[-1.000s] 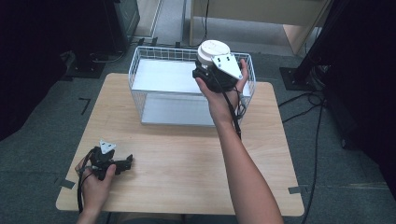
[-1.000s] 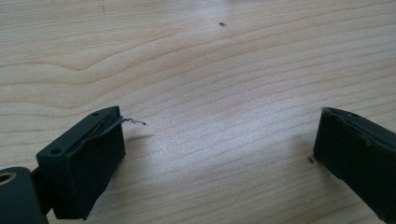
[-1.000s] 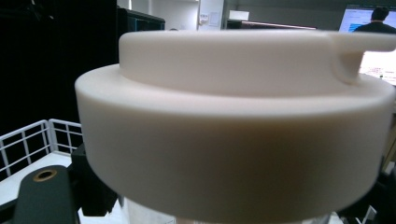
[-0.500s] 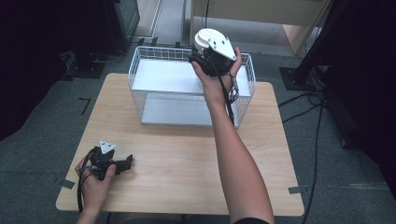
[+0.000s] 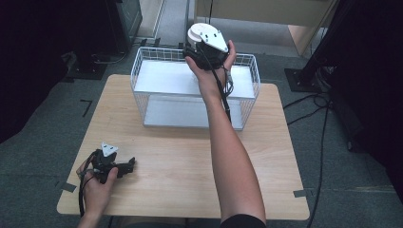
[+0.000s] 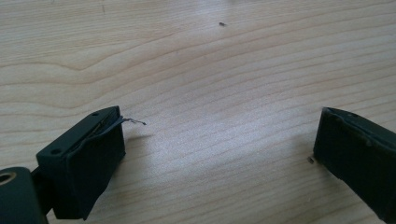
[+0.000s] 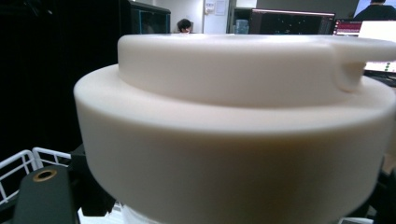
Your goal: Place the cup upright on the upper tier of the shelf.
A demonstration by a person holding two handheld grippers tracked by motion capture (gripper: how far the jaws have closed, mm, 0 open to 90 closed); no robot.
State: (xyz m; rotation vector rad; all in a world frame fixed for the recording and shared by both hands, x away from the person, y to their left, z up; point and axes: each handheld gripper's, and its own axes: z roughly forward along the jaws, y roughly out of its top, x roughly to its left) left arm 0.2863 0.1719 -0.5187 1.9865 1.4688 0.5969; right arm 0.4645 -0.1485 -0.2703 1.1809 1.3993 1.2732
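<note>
High view: right claw [image 5: 202, 47] now out over the far rim of the wire basket [image 5: 142, 90], carried forward and leftward from where it hung a second ago above the basket's right part; white lidded cup [image 5: 196, 32] riding along with it, well above the white tray floor, touching nothing below; looks like a placement into the basket under way, release spot not yet reached. Left claw [image 5: 127, 166] parked on the wooden surface [image 5: 180, 156] near the left front corner, unmoved.

Left gripper view: jaws spread wide, bare wood grain between them, nothing held.

Right gripper view: cup's cream lid [image 7: 233, 121] looming close, dark jaws at either lower corner pinching the cup just under the lid; basket wire [image 7: 18, 161] peeking at lower left; grip seems firm enough for lowering next.
</note>
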